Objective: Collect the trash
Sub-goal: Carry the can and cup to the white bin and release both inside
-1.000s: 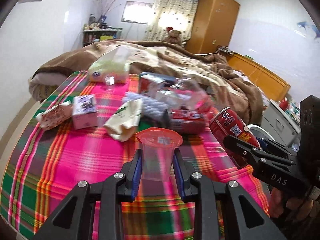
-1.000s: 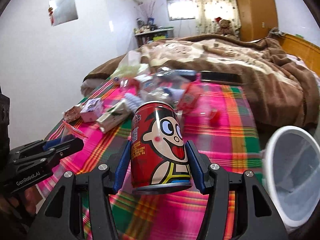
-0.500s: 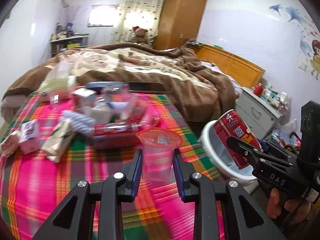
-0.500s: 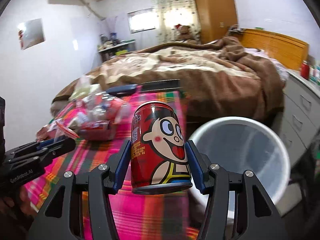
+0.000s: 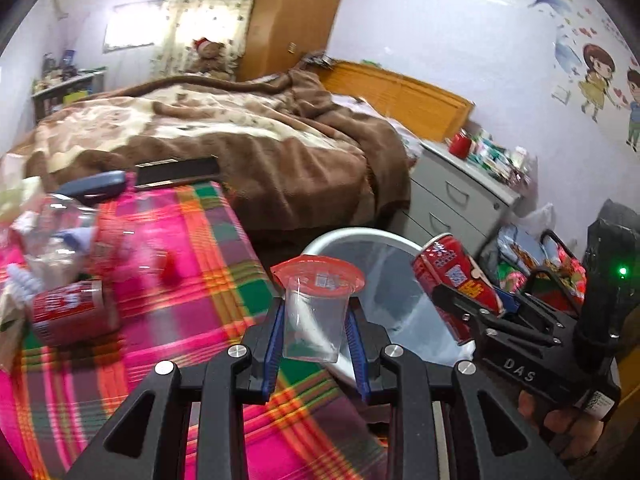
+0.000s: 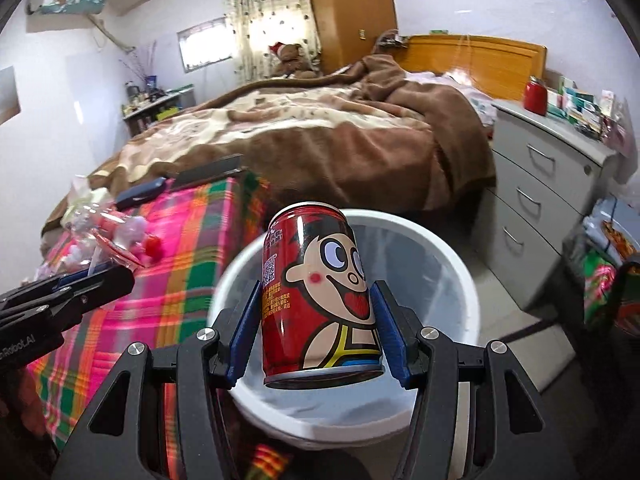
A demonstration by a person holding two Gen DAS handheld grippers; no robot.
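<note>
My left gripper (image 5: pixel 314 334) is shut on a clear plastic cup (image 5: pixel 316 316) with a red rim, held above the edge of the plaid-covered table by the white trash bin (image 5: pixel 348 240). My right gripper (image 6: pixel 320 332) is shut on a red cartoon drink can (image 6: pixel 320 300), held upright over the mouth of the bin (image 6: pixel 460 264). The can also shows in the left wrist view (image 5: pixel 452 284), tilted over the bin. The left gripper shows at the left of the right wrist view (image 6: pixel 116 276).
More trash lies on the pink plaid cloth (image 5: pixel 192 264): a red can on its side (image 5: pixel 68 312), a clear bottle (image 5: pixel 56 232), wrappers. A bed with a brown blanket (image 6: pixel 320 140) is behind. A grey drawer cabinet (image 6: pixel 552 200) stands right of the bin, bags beside it.
Both grippers swung right, from above the table to the bin. The can now sits over the bin's mouth and the cup at its near rim. Both grips are unchanged.
</note>
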